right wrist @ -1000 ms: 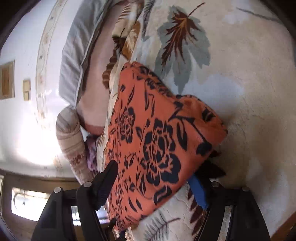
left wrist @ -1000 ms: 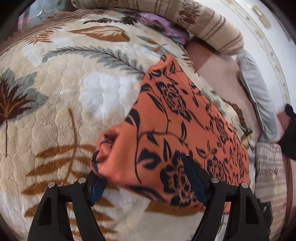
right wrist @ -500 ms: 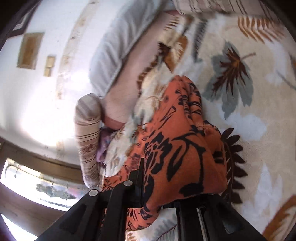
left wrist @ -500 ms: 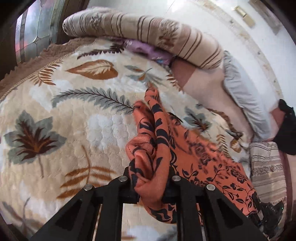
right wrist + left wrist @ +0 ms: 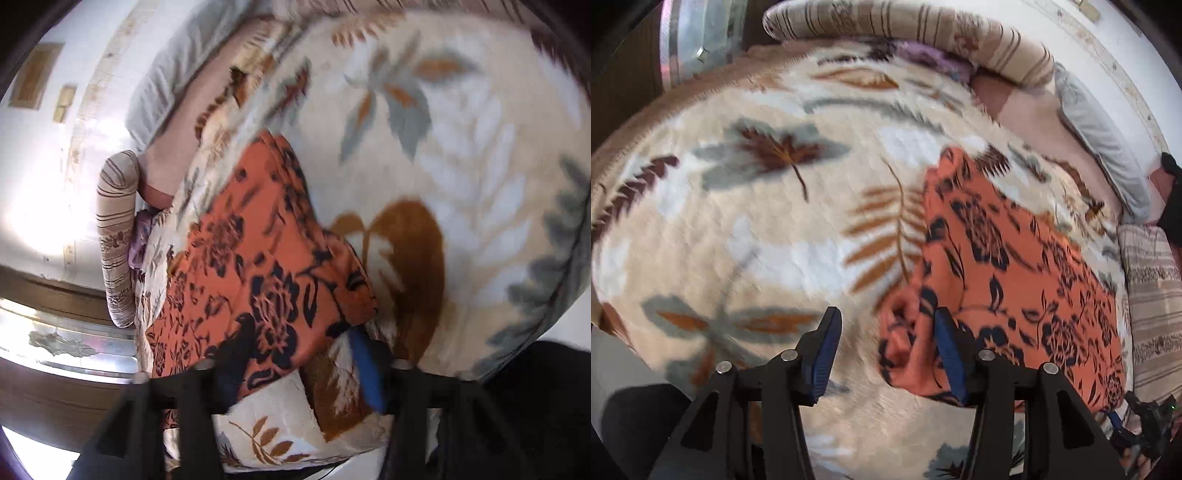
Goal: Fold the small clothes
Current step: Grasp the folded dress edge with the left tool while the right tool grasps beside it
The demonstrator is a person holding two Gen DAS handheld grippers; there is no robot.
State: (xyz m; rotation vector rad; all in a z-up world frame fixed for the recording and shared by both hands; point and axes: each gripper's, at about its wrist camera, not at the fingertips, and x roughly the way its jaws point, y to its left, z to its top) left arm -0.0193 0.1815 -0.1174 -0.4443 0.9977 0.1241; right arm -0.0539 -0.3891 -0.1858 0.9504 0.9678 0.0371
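Leaf-print blanket (image 5: pixel 746 236) w/ orange floral cloth (image 5: pixel 1008 266) folded, both claws just opened.

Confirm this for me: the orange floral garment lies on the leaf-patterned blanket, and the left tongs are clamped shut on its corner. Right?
Not quite. The left tongs stand open, having just been opening; nothing is pinched between the blue pads, as the left wrist view shows. The orange floral garment does lie on the leaf-patterned blanket, its bunched corner beside the right-hand pad.
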